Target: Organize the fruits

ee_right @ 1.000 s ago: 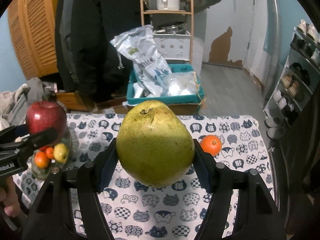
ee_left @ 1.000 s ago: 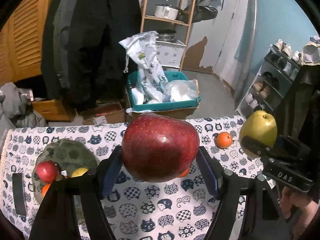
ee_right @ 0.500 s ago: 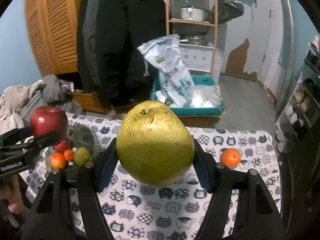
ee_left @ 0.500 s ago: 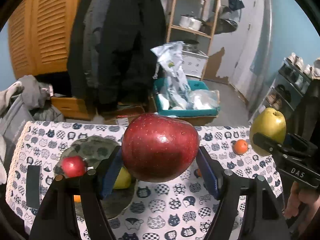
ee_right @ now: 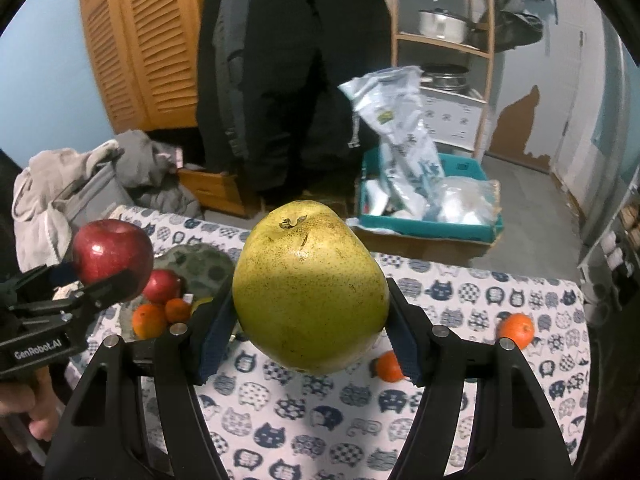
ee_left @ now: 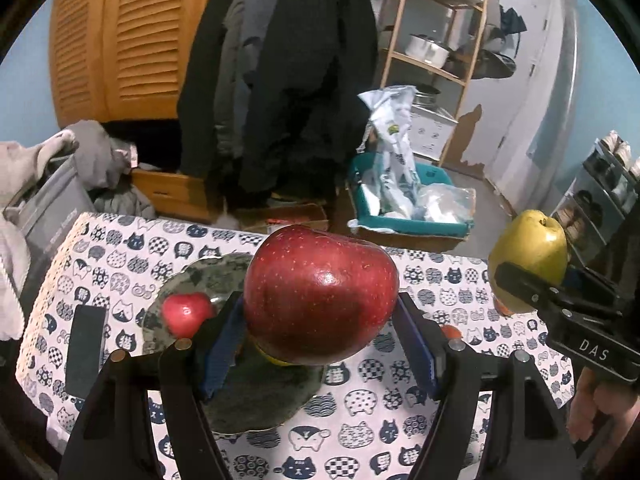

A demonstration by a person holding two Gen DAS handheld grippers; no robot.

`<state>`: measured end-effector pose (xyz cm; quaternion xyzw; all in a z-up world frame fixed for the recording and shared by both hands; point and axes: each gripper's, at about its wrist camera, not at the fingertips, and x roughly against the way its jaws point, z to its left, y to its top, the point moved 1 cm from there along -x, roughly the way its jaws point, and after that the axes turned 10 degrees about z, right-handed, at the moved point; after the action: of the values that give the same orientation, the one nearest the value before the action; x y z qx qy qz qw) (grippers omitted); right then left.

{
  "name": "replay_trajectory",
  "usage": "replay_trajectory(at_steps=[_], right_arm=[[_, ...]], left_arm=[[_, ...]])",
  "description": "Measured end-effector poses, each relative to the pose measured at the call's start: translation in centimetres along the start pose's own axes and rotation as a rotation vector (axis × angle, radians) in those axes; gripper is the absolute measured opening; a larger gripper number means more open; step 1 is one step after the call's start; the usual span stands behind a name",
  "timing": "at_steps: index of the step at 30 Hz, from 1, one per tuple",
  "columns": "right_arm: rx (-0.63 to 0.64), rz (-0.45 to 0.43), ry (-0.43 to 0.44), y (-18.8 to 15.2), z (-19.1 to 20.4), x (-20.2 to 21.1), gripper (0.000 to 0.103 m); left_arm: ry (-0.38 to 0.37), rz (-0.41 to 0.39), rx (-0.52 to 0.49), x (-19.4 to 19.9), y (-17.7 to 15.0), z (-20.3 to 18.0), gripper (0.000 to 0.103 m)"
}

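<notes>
Left wrist: left hand-held gripper (ee_left: 320, 344) clamps red apple (ee_left: 320, 294) above plate (ee_left: 256, 396).

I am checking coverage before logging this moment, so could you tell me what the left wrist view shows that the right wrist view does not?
Only the left wrist view shows the black rectangular object lying left of the plate. Only the right wrist view shows two oranges loose on the tablecloth, apart from the plate. Both show the red apple in the left gripper, the pear in the right gripper, and the plate.
</notes>
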<state>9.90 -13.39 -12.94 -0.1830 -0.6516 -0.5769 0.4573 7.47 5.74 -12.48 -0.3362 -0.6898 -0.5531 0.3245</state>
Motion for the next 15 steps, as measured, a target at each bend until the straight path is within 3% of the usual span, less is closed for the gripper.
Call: replay_trajectory(at_steps=[15], right_arm=[[0.053, 0.068, 0.082, 1.7, 5.7, -4.5, 0.069]], left_arm=[[0.036, 0.066, 0.085, -2.1, -1.8, 5.7, 0.075]])
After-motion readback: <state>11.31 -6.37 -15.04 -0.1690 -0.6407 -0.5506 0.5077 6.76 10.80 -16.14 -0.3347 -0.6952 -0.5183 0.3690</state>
